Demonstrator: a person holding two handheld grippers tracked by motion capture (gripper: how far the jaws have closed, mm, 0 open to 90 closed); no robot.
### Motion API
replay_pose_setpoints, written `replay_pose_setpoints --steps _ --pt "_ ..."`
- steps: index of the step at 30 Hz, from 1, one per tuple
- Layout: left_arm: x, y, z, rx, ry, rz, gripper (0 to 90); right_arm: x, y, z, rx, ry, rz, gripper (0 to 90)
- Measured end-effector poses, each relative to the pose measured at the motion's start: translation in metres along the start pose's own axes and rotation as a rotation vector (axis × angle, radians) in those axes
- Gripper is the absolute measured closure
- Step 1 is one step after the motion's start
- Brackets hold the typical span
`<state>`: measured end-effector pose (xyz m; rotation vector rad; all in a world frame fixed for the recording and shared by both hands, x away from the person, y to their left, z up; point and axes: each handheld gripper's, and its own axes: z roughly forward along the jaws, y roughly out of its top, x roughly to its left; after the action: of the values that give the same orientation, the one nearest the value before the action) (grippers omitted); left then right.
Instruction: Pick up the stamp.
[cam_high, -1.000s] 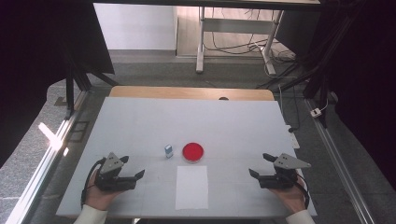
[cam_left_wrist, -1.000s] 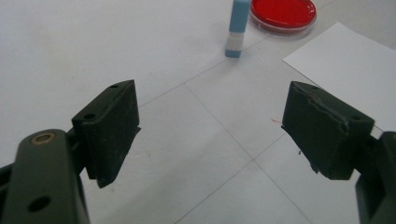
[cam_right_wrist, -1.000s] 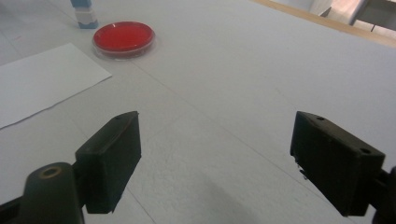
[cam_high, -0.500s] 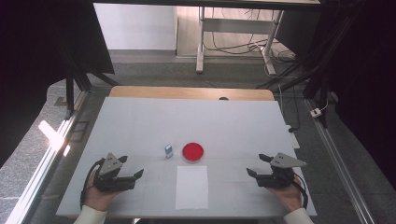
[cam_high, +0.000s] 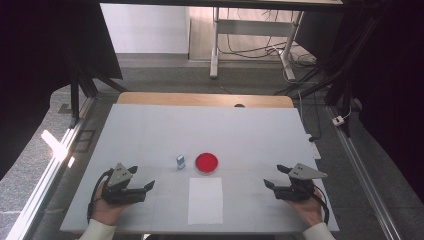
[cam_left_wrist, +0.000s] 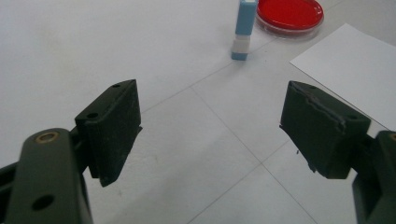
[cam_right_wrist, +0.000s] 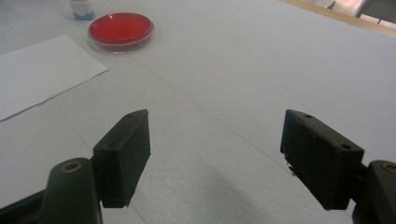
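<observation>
2 hand-held grippers rest at the near corners of a white table, both empty.

From left: the left gripper (cam_high: 142, 189) has its jaws spread wide, gripping nothing, aimed toward the small blue and white stamp (cam_high: 180, 161) standing upright just left of the red dish (cam_high: 206, 163). A white paper sheet (cam_high: 205, 200) lies nearer, likely awaiting stamping. The right gripper (cam_high: 275, 177) is equally wide and empty.
</observation>
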<state>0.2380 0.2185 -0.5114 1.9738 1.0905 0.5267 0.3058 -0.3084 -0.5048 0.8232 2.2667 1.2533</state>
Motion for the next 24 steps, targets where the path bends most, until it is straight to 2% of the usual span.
replay_pose_setpoints --steps 14,17,24 --pt "-0.001 0.009 0.001 0.010 -0.004 0.011 20.9 0.004 0.000 -0.001 -0.007 -0.013 -0.015 24.9" --pt "-0.002 0.010 0.001 0.009 -0.009 0.016 21.3 0.005 0.001 -0.001 -0.022 -0.001 -0.009 24.9" --pt "0.000 0.021 0.007 0.006 -0.021 0.027 22.2 0.005 0.001 0.001 -0.011 0.006 -0.012 25.0"
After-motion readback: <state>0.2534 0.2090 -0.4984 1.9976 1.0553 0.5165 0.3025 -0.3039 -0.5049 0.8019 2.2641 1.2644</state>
